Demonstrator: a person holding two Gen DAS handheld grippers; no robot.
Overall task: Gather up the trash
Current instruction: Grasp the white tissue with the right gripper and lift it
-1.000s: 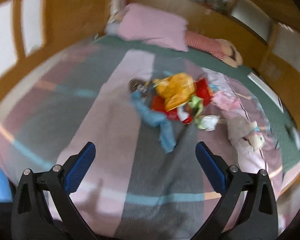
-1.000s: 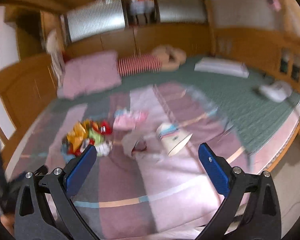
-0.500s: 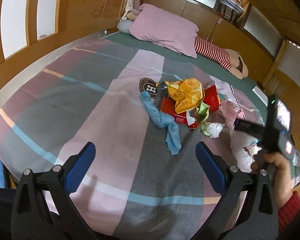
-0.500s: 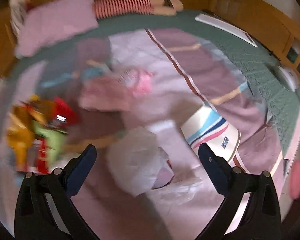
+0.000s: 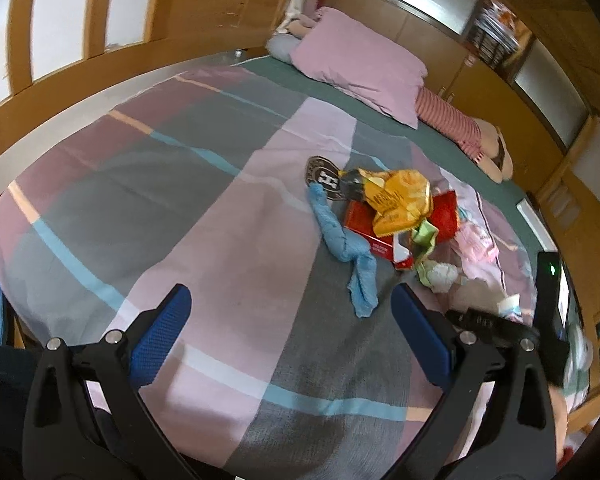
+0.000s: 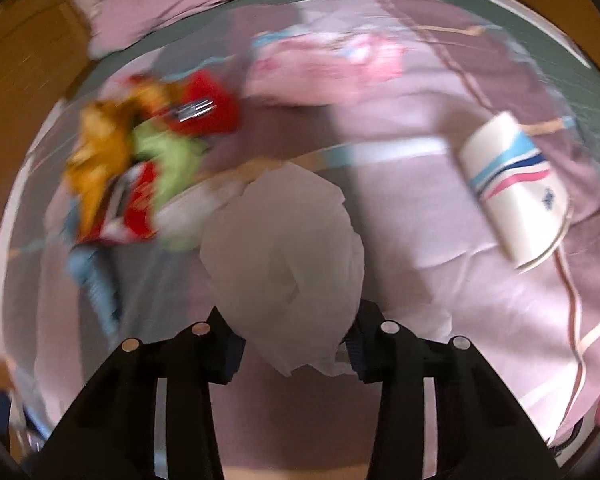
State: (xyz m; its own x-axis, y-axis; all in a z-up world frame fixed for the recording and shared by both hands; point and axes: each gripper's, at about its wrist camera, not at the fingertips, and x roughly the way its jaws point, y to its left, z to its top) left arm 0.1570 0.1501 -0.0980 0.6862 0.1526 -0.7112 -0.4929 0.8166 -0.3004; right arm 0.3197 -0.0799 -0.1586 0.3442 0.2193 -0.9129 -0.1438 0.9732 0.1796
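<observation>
Since a second ago the right gripper (image 6: 294, 346) has dropped from a high look across the room to just over the bedspread, and its jaws have just been closing, with a crumpled white tissue wad (image 6: 284, 264) now between them and the blue pads pressed against its lower sides. That wad bulges up and forward out of the grip, lying over the pink and mauve striped bedspread (image 6: 400, 208). To its left sits the blurred heap of trash (image 6: 140, 160), with a yellow wrapper, a green scrap and red packaging lying together, and a twisted blue cloth (image 6: 96, 280) trails below the heap. To the right, well apart from the wad, a paper cup (image 6: 514, 196) with blue and pink stripes lies tipped on its side. A pale pink wrapper (image 6: 324, 68) lies farther up the bed. The left gripper (image 5: 290, 328) hangs over the near end of the bed with its jaws wide and nothing between them. Beyond it the same heap shows sharply: the yellow wrapper (image 5: 400, 200) on top of the red packaging (image 5: 364, 228), a round dark lid (image 5: 324, 178) touching the blue cloth's upper end. A pink pillow (image 5: 360, 64) rests at the head of the bed.
</observation>
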